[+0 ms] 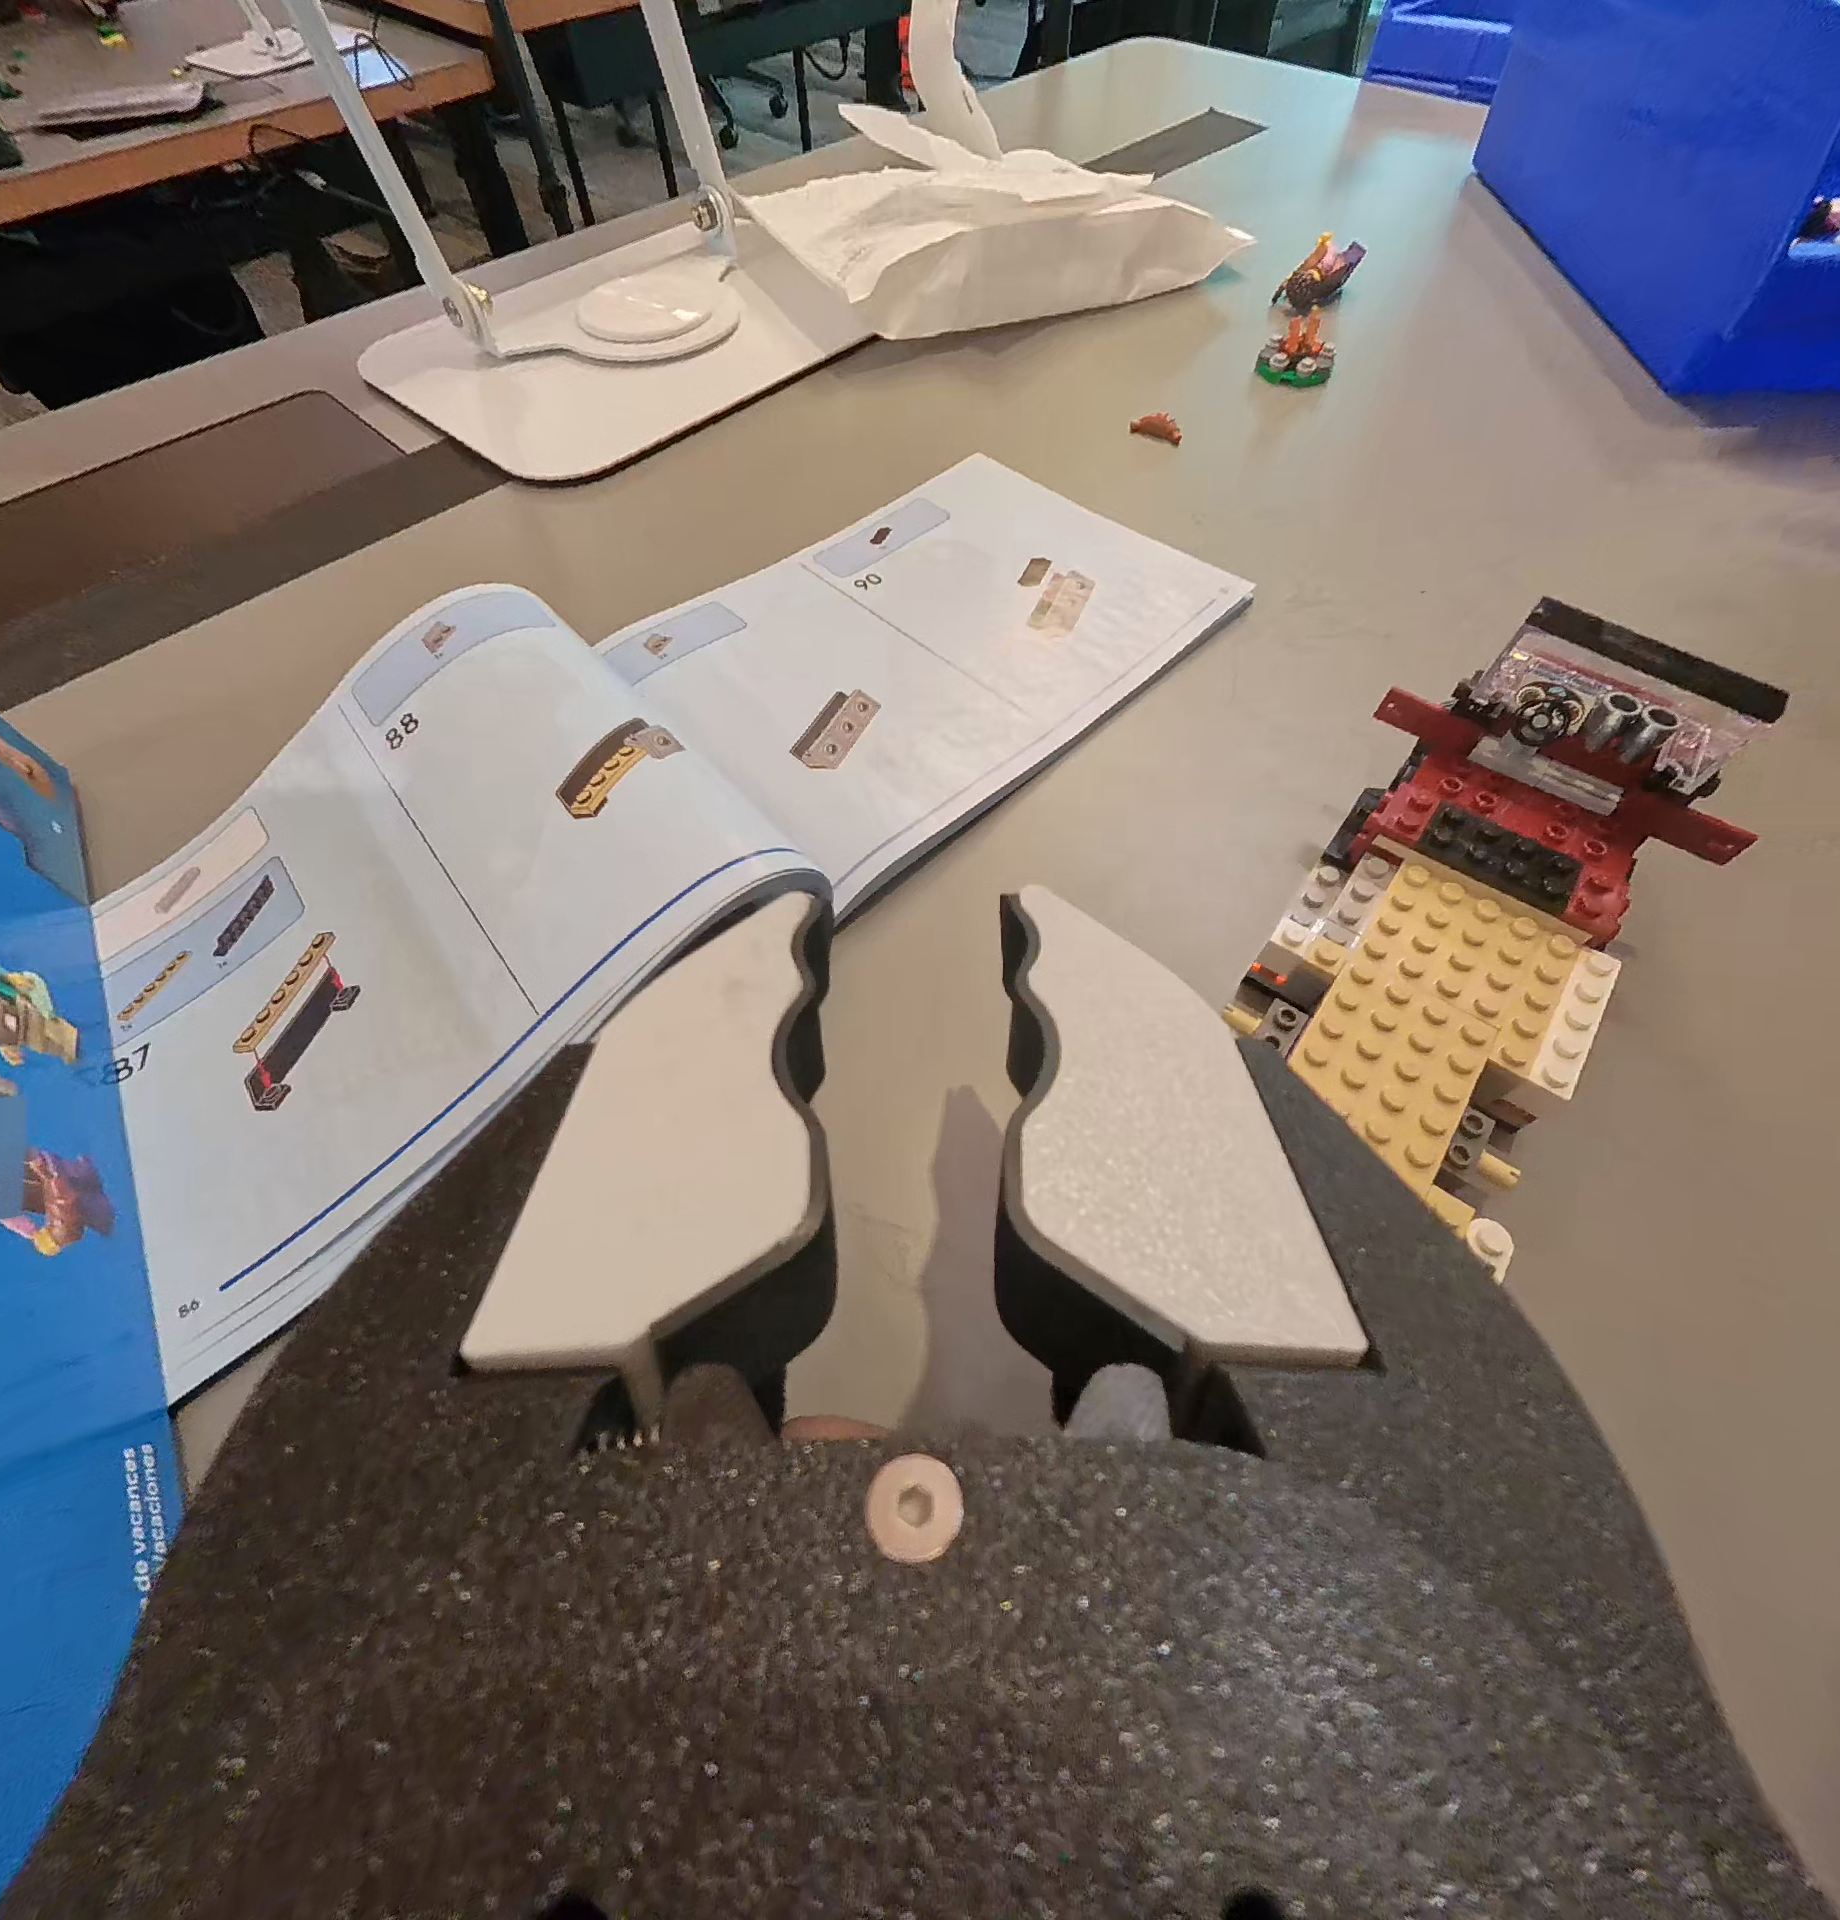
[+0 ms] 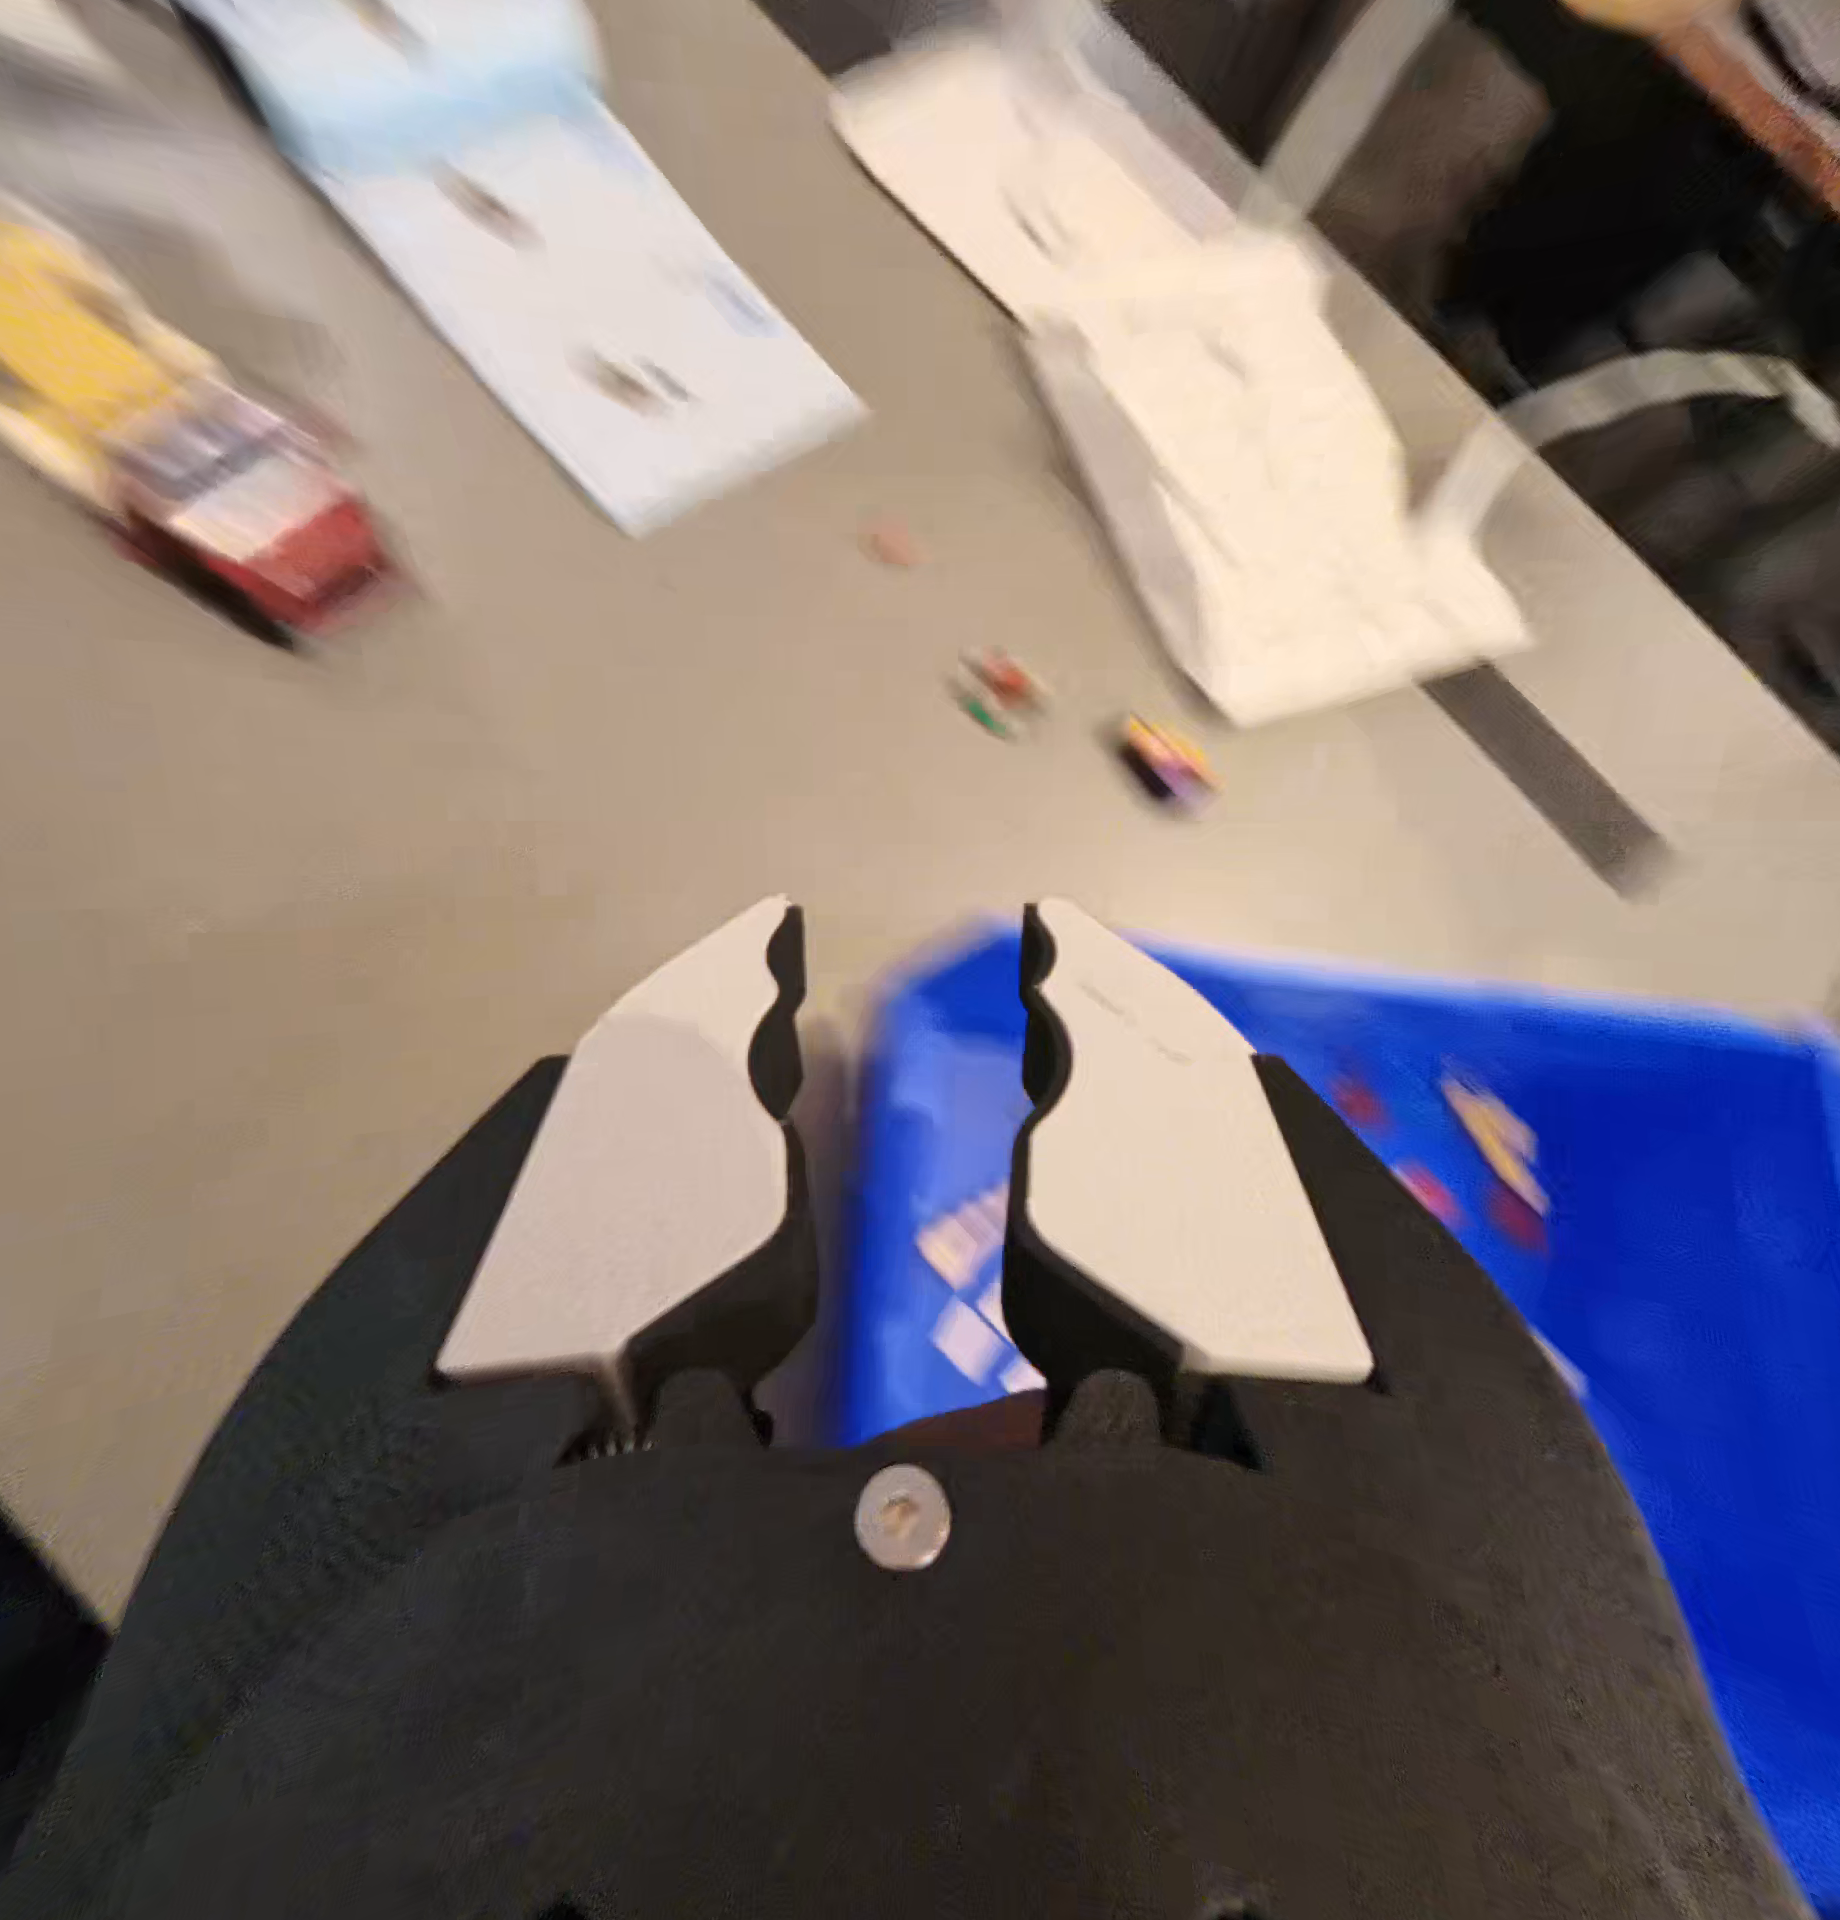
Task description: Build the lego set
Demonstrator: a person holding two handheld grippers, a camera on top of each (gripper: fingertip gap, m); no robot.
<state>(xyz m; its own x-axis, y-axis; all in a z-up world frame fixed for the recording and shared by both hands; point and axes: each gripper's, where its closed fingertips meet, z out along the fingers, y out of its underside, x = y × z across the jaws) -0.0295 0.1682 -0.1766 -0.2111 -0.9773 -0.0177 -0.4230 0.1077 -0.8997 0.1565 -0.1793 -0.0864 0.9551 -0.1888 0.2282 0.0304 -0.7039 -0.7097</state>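
Observation:
My left gripper is open and holds nothing; bare grey table shows between its pads. Its left fingertip lies at the raised page edge of an open instruction booklet. A brick model with tan plates and a dark red body stands just to the right. My right gripper is open and holds nothing, hovering over the near corner of a blue bin with several loose bricks. The right wrist view is blurred; it shows the model at far left and the booklet beyond.
A white lamp base and a white paper bag lie at the back. Small brick pieces and a brown piece lie on the table. A blue box is at left, blue bins at right.

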